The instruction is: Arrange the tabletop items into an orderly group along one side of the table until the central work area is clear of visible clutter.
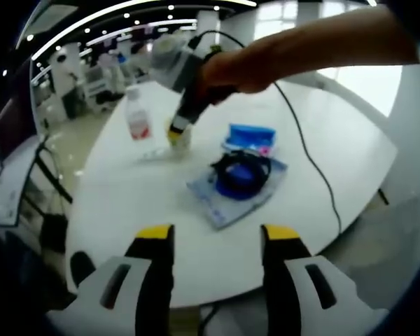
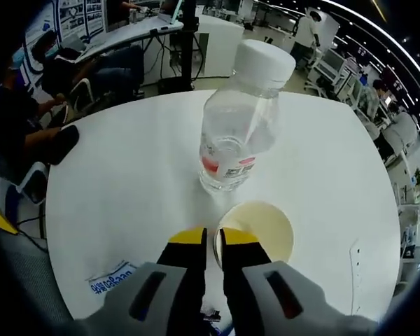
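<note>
Tabletop items sit on a round white table (image 1: 350,161): a clear bottle (image 2: 236,126) stands upright just beyond a paper cup (image 2: 257,229), whose rim the right gripper (image 2: 211,241) pinches between nearly closed jaws. Nearer the left gripper (image 1: 215,234), jaws apart and empty, a coiled blue cable (image 1: 242,175) rests on a flat pouch (image 1: 224,204) beside a blue packet (image 1: 250,136).

Open-plan office/lab: desks (image 2: 136,31), seated people (image 2: 28,105), ceiling light strips (image 1: 105,24).
</note>
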Demonstrator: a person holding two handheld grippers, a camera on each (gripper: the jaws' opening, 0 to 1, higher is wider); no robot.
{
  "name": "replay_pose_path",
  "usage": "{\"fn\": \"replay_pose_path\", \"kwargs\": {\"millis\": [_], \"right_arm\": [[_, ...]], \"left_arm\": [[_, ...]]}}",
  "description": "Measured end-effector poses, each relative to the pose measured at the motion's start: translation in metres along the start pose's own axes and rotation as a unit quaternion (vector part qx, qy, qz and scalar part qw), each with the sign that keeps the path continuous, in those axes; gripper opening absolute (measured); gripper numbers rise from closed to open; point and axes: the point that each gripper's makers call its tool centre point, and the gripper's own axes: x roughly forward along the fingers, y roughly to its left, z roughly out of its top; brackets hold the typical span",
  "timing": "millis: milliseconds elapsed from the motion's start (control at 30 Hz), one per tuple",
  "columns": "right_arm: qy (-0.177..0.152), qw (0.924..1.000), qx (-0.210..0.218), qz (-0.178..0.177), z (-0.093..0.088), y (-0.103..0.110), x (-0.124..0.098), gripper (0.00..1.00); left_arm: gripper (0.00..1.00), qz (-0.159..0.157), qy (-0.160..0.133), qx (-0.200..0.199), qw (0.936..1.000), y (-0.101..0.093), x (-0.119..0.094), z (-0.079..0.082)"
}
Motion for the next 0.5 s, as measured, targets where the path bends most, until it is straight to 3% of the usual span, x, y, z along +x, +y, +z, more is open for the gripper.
{"fn": "replay_pose_path", "kwargs": {"millis": [200,367,500], "right_arm": [[-0.014,0.9999,0.009,-0.006,-0.001,-0.004,-0.008,0.15],[-0.064,0.9969,0.02,-0.042,0.013,-0.018,-0.023,0.36],[-0.073,0.9953,0.018,-0.061,0.009,-0.025,-0.029,0.41]], "left_arm": [[0.46,0.0,-0.001,-0.001,1.0,0.0,0.0,0.0],[0.46,0.0,-0.002,0.0,1.0,0.0,0.001,0.0],[0.46,-0.002,-0.001,0.001,1.0,0.0,0.003,0.0]]}}
